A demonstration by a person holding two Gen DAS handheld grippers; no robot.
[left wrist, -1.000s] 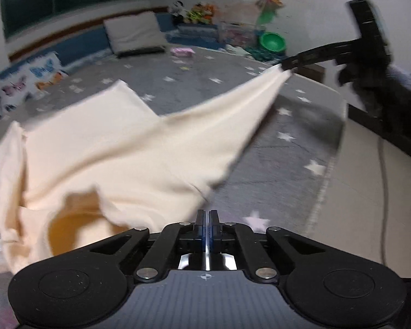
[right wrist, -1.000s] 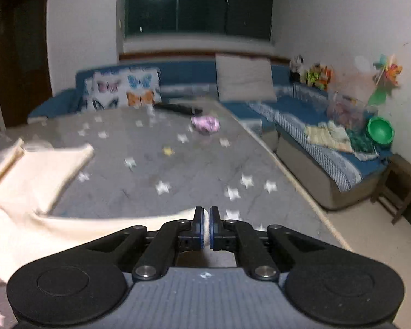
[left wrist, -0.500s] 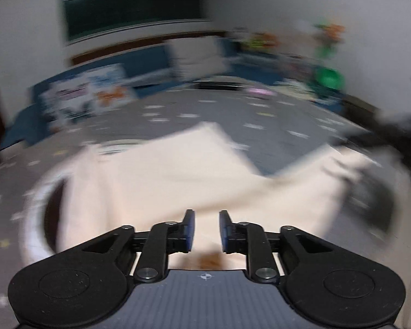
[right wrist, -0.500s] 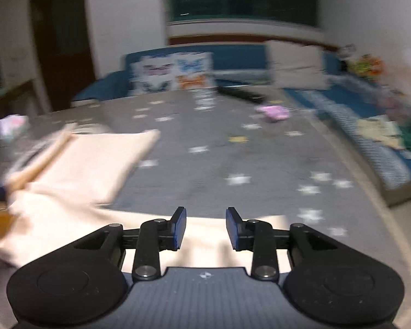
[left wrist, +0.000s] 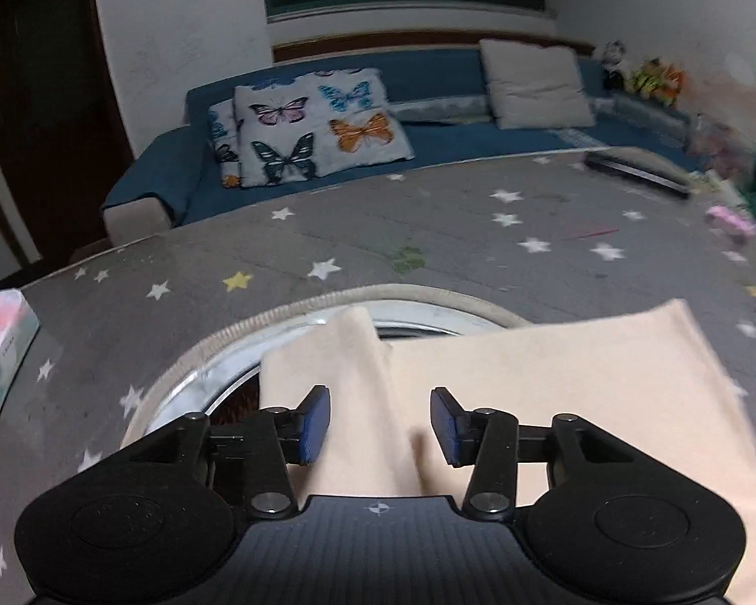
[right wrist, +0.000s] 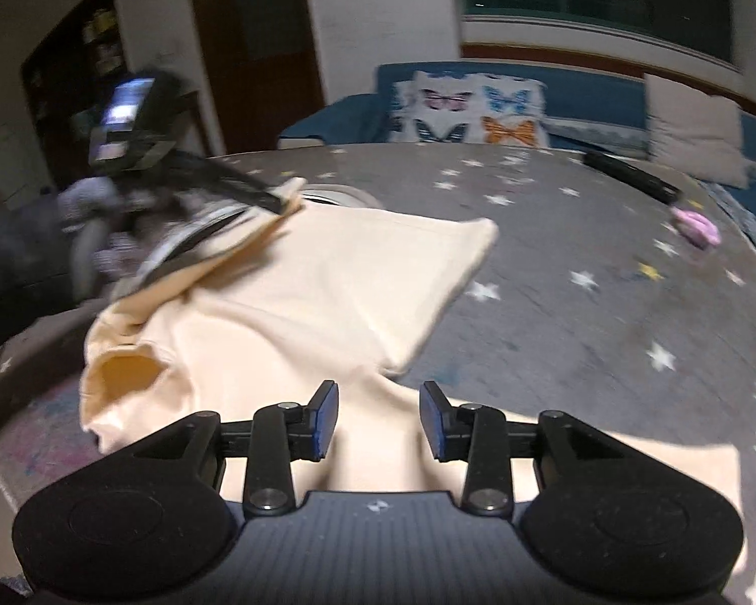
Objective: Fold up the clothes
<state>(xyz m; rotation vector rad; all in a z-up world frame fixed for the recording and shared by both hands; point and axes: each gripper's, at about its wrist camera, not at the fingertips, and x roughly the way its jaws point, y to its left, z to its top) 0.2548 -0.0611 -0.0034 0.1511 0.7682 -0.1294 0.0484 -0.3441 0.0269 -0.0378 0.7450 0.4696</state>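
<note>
A grey star-print surface [left wrist: 428, 232] carries everything here; whether it is a table or a covered platform is not clear. Spread across it lies the cream garment [right wrist: 337, 272], one part folded flat over the rest, its sleeve opening [right wrist: 126, 373] at the near left edge. In the left wrist view the garment [left wrist: 554, 378] covers part of a round rimmed basin [left wrist: 287, 333] sitting on the same surface. Far left rests a pale tissue pack [left wrist: 0, 333]. Toward the far right edge lie a long dark bar-like object [right wrist: 630, 176] and, just beyond it, a small pink item [right wrist: 698, 224], both well apart from the garment.
</note>
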